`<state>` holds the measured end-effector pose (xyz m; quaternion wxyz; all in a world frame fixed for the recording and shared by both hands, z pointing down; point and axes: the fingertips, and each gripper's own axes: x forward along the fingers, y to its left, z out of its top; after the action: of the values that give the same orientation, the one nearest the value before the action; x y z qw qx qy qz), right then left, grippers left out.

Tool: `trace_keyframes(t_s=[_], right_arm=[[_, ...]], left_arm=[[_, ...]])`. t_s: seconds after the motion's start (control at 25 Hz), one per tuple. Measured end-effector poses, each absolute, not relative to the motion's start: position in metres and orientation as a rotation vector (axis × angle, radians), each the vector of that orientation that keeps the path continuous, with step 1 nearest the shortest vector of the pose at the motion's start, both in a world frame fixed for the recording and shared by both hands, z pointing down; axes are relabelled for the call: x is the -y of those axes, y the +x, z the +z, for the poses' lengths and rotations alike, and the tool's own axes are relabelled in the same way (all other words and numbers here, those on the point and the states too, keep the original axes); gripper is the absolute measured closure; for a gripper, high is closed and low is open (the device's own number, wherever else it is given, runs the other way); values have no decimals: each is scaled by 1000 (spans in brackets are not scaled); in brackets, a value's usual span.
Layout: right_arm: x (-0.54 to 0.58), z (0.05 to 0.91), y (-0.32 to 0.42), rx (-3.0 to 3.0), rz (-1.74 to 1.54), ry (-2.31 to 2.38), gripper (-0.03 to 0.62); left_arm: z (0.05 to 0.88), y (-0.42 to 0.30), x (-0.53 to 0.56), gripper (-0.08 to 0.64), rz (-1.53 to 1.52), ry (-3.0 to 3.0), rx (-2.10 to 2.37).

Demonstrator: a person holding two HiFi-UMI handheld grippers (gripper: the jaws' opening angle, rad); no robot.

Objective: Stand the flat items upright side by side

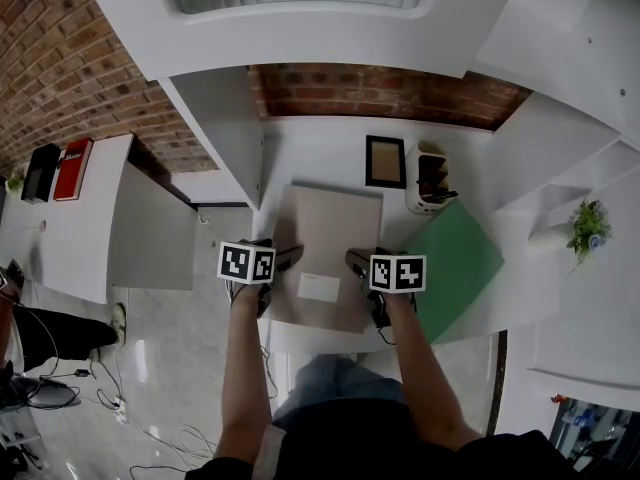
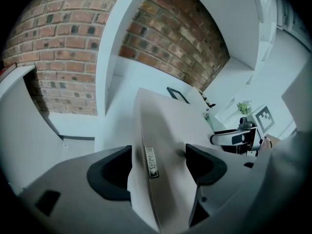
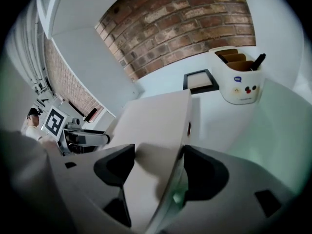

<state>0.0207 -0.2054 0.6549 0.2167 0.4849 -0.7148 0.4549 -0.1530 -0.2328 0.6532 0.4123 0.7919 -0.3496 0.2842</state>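
Note:
A beige box file [image 1: 330, 233] lies flat on the white desk [image 1: 320, 153], its near end over the front edge. My left gripper [image 1: 288, 259] straddles its left long edge, where a small metal label plate [image 2: 150, 162] sits between the jaws [image 2: 158, 165]. At the file's right edge [image 3: 161, 116], my right gripper [image 1: 357, 262] has one pad over the top face and the other by the spine [image 3: 158, 167]. Both grippers are open, with no pad plainly pressing. A green flat folder [image 1: 455, 258] lies to the right, partly under the file [image 3: 273, 145].
A dark picture frame [image 1: 385, 161] and a white pen holder [image 1: 430, 180] stand behind the file by the brick wall. A white partition [image 1: 225, 128] rises at the left. A small plant [image 1: 588, 226] sits far right. Red and black books [image 1: 60, 170] stand on a side shelf.

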Motion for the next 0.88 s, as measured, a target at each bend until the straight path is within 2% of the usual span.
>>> trace_keyframes(t_s=[0.28, 0.88], right_arm=[[206, 657, 21, 1932, 1335, 1335, 293], [200, 627, 15, 2030, 1206, 1443, 296]], left_arm=[[654, -150, 232, 245, 685, 1981, 849], [619, -156, 224, 245, 640, 2067, 1001]])
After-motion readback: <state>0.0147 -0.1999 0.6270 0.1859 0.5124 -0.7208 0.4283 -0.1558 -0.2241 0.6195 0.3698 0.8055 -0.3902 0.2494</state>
